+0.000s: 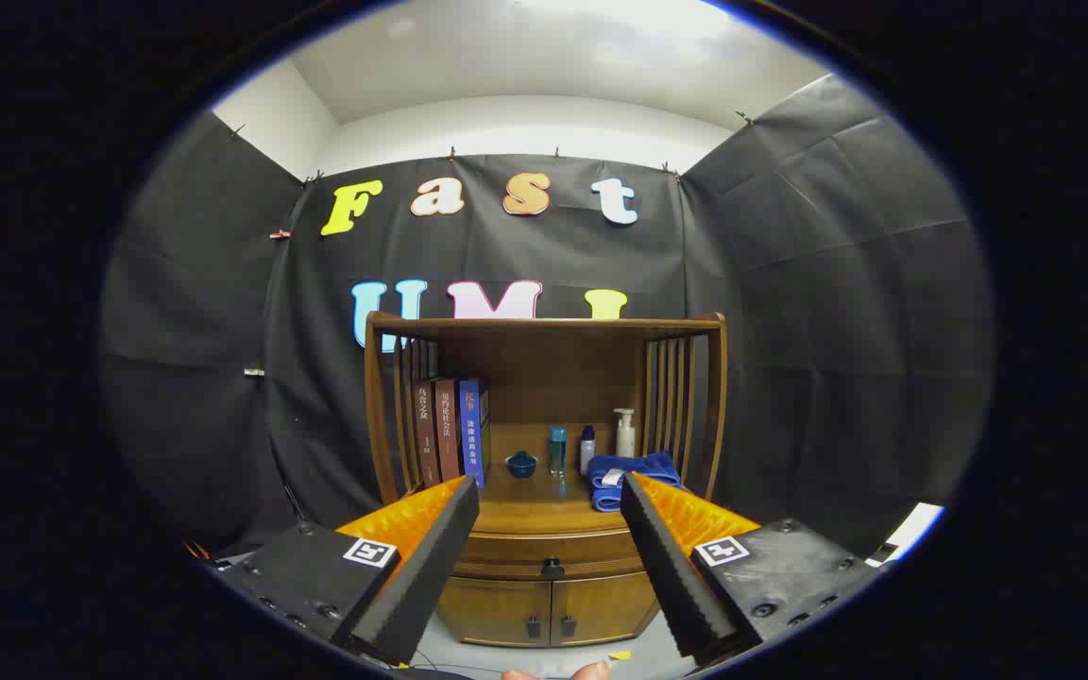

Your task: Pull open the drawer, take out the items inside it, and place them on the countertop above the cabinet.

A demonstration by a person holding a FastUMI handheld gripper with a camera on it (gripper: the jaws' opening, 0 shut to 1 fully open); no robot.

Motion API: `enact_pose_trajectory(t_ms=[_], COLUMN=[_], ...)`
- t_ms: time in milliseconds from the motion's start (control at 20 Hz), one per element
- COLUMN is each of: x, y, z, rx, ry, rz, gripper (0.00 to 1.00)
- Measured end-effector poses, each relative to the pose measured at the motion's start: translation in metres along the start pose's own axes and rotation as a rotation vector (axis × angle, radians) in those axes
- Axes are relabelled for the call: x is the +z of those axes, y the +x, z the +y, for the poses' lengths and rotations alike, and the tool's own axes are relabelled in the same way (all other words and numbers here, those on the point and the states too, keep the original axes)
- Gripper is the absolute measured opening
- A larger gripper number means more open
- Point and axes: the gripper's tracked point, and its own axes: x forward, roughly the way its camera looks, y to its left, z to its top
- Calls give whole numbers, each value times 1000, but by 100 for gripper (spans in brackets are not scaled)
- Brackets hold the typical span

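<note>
Drawer (552, 551) of the wooden cabinet (544, 586) sits closed beneath the countertop (544, 505), its small dark knob (552, 568) seen in the gap between the two fingers and well beyond them. Gripper (550, 499) hangs spread wide in the air before the cabinet, grasping nothing and touching nothing. On the countertop stand three books (450, 432) upright against the left slatted side, a small blue lidded bowl (521, 464), a teal bottle (557, 450), a small white bottle (587, 450) and a pump bottle (625, 433), with a folded blue towel (629, 475) just beyond the right finger. Below the drawer are two cabinet doors (549, 612), both shut. A fingertip (591, 671) of a person shows beneath the gripper
</note>
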Motion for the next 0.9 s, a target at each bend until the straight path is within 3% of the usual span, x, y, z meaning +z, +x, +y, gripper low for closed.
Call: enact_pose_trajectory(t_ms=[600,900], x=[-2,1], y=[2,4], z=[-7,-13], rx=[-26,-32], ry=[-28,24], rz=[-9,-16], gripper=[99,99])
